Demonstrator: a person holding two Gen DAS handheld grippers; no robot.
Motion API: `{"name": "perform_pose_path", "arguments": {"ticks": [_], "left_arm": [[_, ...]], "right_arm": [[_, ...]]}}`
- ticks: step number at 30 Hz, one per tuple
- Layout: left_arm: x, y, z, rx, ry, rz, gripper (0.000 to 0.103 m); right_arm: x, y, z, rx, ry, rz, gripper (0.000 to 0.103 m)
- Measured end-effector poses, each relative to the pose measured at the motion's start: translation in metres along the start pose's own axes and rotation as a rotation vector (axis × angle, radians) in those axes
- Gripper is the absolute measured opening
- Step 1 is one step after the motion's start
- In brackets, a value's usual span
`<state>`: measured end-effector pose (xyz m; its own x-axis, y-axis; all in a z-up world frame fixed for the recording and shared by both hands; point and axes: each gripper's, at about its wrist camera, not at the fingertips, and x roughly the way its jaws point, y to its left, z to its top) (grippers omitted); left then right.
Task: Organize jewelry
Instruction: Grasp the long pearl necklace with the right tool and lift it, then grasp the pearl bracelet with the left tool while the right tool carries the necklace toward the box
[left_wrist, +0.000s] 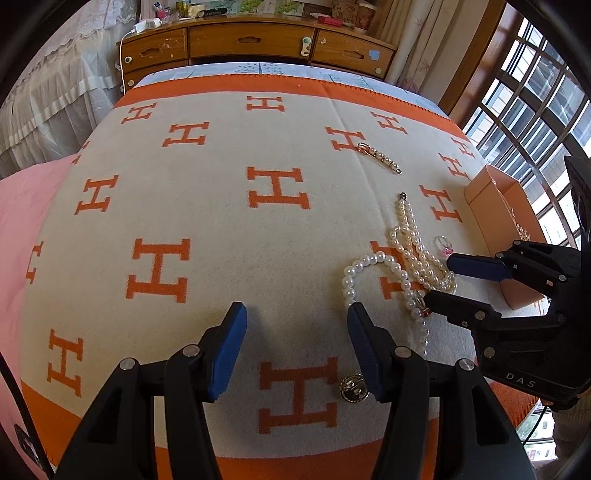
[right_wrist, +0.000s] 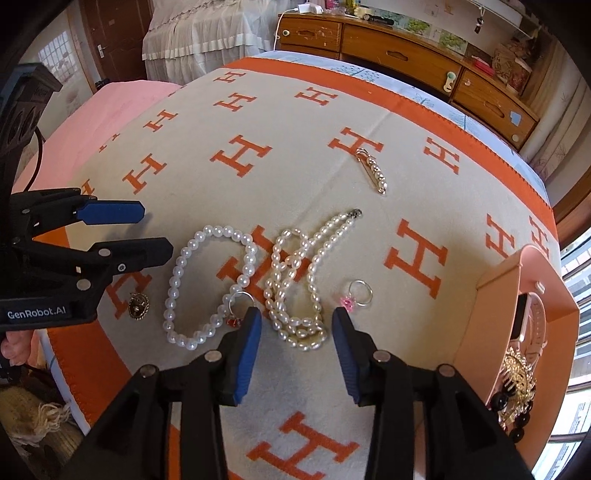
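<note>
Right gripper (right_wrist: 295, 328) hangs released over the rice-pearl strand (right_wrist: 295, 280); left gripper (left_wrist: 297, 347) released too, brooch (left_wrist: 354, 387) at its 5 o'clock.

1. "GenRobot.AI" stands in white letters on the black body of the left gripper (right_wrist: 149, 229), read in the right wrist view.
2. "DAS" stands in pale letters on the black body of the right gripper (left_wrist: 441, 278), read in the left wrist view.
3. Large orange "H" letters repeat in rows across the cream blanket (left_wrist: 207, 206) with its orange border, which covers the bed.
4. Small print on items on the wooden dresser (left_wrist: 258, 40) is too small to read.
</note>
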<state>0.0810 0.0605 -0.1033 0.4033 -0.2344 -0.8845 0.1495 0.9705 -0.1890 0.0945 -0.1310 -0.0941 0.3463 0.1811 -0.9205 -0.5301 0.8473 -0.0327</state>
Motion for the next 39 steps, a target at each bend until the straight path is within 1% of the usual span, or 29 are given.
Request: {"name": "perform_pose_path", "arguments": {"ticks": [6, 8, 11, 13, 16, 19, 21, 23, 26, 29, 31, 34, 37, 39], "left_arm": [[0.001, -0.002, 0.001, 0.006, 0.003, 0.002, 0.055], [0.002, -0.001, 0.001, 0.008, 0.003, 0.001, 0.055], [0.002, -0.002, 0.001, 0.007, 0.004, 0.000, 0.055], [0.002, -0.003, 0.001, 0.009, 0.004, 0.000, 0.055], [0.003, -0.005, 0.002, 0.015, 0.006, -0.001, 0.055], [0.003, -0.008, 0.001, 0.023, 0.009, -0.003, 0.055], [0.003, -0.009, 0.002, 0.023, 0.010, -0.009, 0.055], [0.003, -0.010, 0.003, 0.021, 0.015, -0.018, 0.055], [0.006, -0.011, 0.004, 0.016, 0.024, -0.026, 0.055], [0.007, -0.014, 0.007, 0.020, 0.028, -0.022, 0.055], [0.009, -0.016, 0.008, 0.021, 0.031, -0.021, 0.055], [0.011, -0.021, 0.011, 0.028, 0.038, -0.014, 0.056], [0.015, -0.027, 0.014, 0.041, 0.043, -0.002, 0.059], [0.016, -0.030, 0.015, 0.053, 0.042, 0.018, 0.060]], "right_arm": [[0.002, 0.001, 0.004, -0.040, -0.018, 0.016, 0.042], [0.001, 0.001, 0.003, -0.054, -0.024, 0.021, 0.039], [-0.001, 0.003, 0.000, -0.080, -0.035, 0.032, 0.027], [-0.001, 0.005, -0.002, -0.089, -0.038, 0.033, 0.016], [-0.002, 0.004, -0.003, -0.086, -0.040, 0.033, 0.015], [-0.004, -0.001, -0.004, -0.039, -0.046, 0.057, 0.013], [-0.009, -0.007, -0.005, 0.001, -0.070, 0.080, 0.005], [-0.014, -0.013, -0.006, 0.042, -0.081, 0.111, 0.005], [-0.024, -0.016, -0.011, 0.071, -0.114, 0.125, 0.005], [-0.035, -0.023, -0.015, 0.120, -0.155, 0.161, 0.005], [-0.047, -0.029, -0.017, 0.161, -0.197, 0.192, 0.005], [-0.071, -0.038, -0.020, 0.215, -0.286, 0.228, 0.005], [-0.097, -0.043, -0.022, 0.252, -0.380, 0.257, 0.005], [-0.114, -0.045, -0.023, 0.269, -0.441, 0.272, 0.005]]}}
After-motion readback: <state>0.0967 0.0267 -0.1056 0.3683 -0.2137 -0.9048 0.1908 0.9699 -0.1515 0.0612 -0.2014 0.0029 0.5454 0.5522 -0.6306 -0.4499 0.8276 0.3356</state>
